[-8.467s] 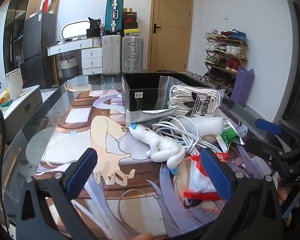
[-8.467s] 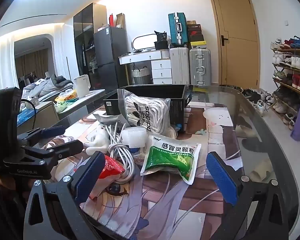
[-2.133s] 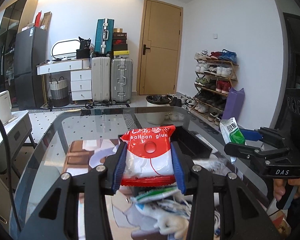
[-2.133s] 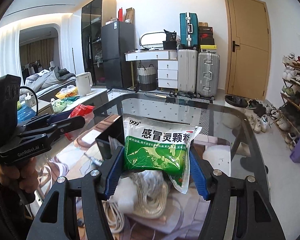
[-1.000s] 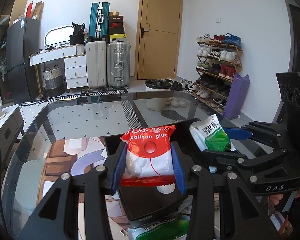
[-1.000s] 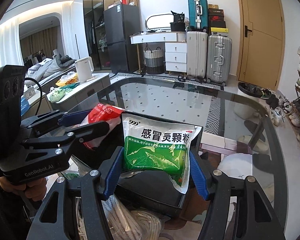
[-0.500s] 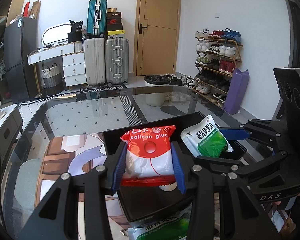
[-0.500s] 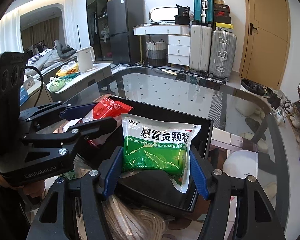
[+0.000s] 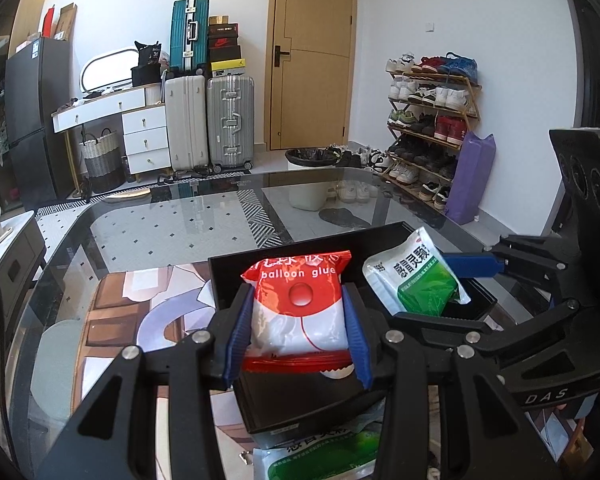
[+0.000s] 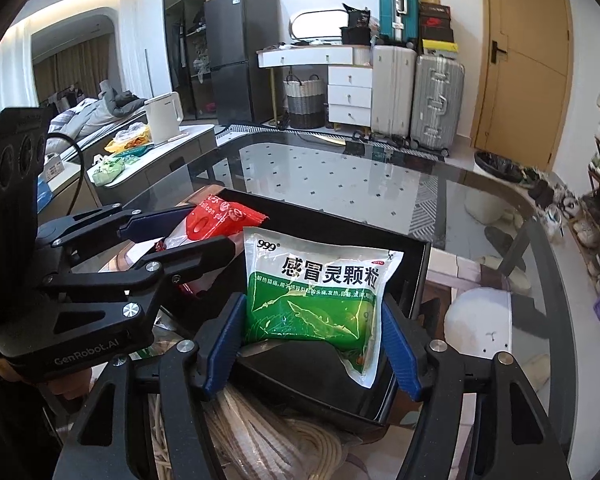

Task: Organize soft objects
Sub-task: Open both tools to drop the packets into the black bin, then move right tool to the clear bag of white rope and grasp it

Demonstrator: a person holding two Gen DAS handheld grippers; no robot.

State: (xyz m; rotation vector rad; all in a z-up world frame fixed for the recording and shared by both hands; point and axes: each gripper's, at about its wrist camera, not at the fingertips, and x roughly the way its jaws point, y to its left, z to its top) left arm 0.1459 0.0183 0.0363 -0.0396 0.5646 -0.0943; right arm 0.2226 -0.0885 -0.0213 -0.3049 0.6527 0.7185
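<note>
Our left gripper (image 9: 296, 332) clenches red pouch (image 9: 300, 304), right gripper (image 10: 312, 340) clenches green sachet (image 10: 316, 292), both over black box (image 10: 416, 276), rope coil (image 10: 268, 440) at 6 o'clock, right view only.

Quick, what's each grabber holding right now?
Left gripper: shut on the red balloon glue packet.
Right gripper: shut on the green medicine packet.

Both tongs are black plastic frames with silver screws and blue ribbed finger pads. Left tongs (image 9: 296, 336) marked "GenRobot.AI"; right tongs (image 10: 312, 340) marked "DAS".
</note>
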